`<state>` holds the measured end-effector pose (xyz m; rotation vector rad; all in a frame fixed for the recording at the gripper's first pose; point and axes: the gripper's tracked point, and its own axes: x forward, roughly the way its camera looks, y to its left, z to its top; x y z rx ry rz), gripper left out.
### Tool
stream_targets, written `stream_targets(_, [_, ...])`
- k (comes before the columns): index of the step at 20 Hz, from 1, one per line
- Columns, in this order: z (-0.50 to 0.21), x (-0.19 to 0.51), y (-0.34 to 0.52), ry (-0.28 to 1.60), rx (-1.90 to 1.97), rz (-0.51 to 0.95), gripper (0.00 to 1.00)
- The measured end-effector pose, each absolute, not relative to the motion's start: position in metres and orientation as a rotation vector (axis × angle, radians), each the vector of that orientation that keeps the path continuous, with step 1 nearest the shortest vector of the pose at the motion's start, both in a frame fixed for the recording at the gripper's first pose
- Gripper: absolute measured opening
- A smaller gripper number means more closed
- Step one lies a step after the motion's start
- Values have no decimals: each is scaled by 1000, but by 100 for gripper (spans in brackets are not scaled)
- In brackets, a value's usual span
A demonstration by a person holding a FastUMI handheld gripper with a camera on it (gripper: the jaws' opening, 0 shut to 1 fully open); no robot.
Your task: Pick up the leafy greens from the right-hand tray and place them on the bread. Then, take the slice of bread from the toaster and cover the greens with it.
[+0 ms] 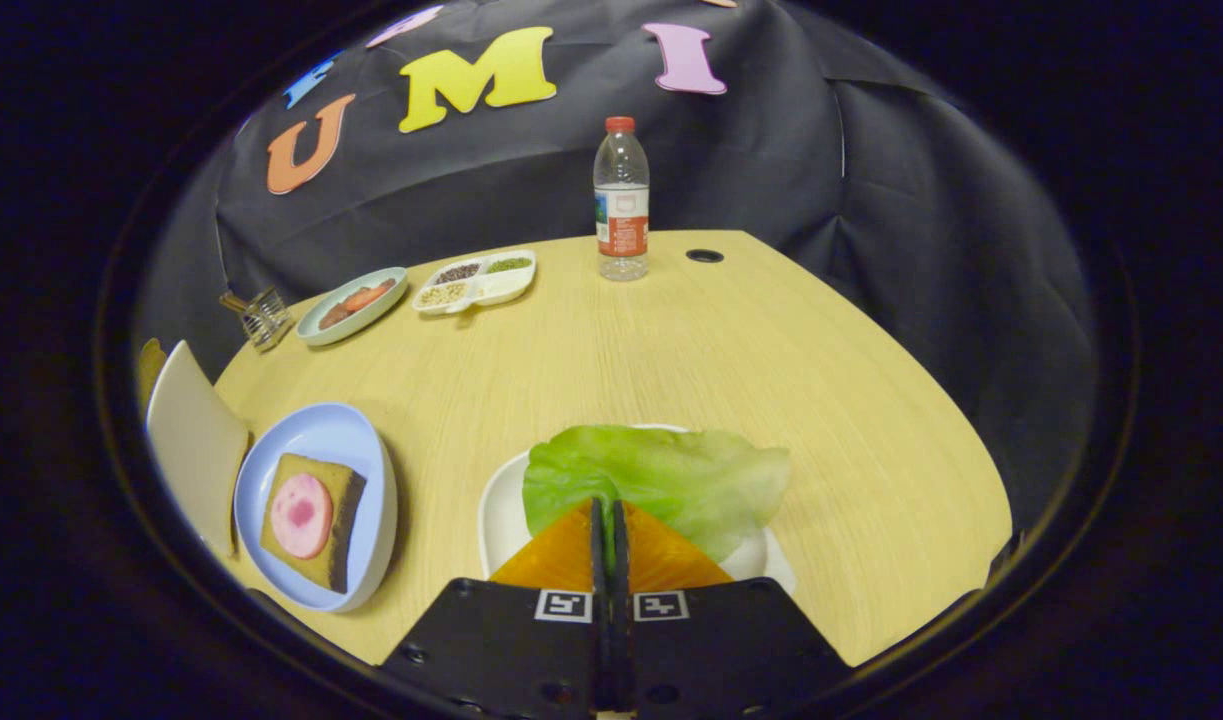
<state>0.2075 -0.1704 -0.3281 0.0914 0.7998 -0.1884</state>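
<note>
A broad green lettuce leaf (671, 475) lies over a white tray (499, 515) just ahead of my fingers. My gripper (608, 515) has its two fingers pressed together on the leaf's near edge, and a strip of green shows between them. To the left, a light blue plate (356, 440) holds a square slice of bread (336, 520) topped with a round pink slice (301, 515). Beyond that plate stands a cream-coloured toaster (196, 440), with a brownish edge (151, 365) showing behind it.
A water bottle (621, 200) stands at the table's far side, beside a round hole (704, 256) in the tabletop. Far left are a divided white dish (481, 280) of grains, a pale green plate (351, 305) with food and a small wire rack (261, 315).
</note>
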Motion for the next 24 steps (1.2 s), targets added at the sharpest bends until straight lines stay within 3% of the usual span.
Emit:
stream_targets(5, [-284, 204, -153, 725, 121, -181, 0])
stream_targets(10, [-264, 196, -95, 697, 100, -69, 0])
stream_targets(16, [-269, 187, -5, 704, 53, 103, 0])
stream_targets(24, [-315, 198, 57, 814, 22, 180, 1])
